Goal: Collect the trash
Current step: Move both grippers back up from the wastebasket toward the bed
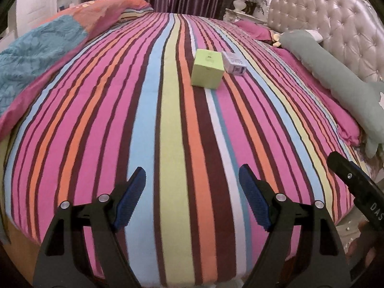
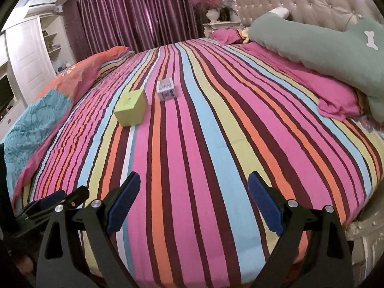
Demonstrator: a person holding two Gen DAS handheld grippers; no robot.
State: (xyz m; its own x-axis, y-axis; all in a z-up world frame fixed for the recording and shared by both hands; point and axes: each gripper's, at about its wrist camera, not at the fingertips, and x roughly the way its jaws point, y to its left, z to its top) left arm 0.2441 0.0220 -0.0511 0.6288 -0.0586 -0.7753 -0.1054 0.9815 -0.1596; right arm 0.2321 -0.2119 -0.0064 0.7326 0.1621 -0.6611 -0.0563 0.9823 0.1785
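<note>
A lime-green box [image 1: 207, 70] stands on the striped bed sheet [image 1: 168, 124], with a small white and purple carton [image 1: 234, 62] just behind it to the right. Both show in the right wrist view too: the green box [image 2: 131, 110] and the carton [image 2: 166, 89]. My left gripper [image 1: 192, 194] is open and empty above the near edge of the bed, far short of the boxes. My right gripper [image 2: 194, 201] is open and empty, also at the near edge. The right gripper's body shows at the left view's right edge [image 1: 355, 187], and the left gripper shows at the right view's lower left [image 2: 52, 204].
A folded blue and orange quilt [image 1: 38, 55] lies along the bed's left side. A long green plush pillow [image 2: 319, 48] and pink pillows [image 2: 336, 98] lie by the tufted headboard [image 1: 336, 31] on the right. Purple curtains [image 2: 134, 12] and a white wardrobe [image 2: 28, 52] stand beyond.
</note>
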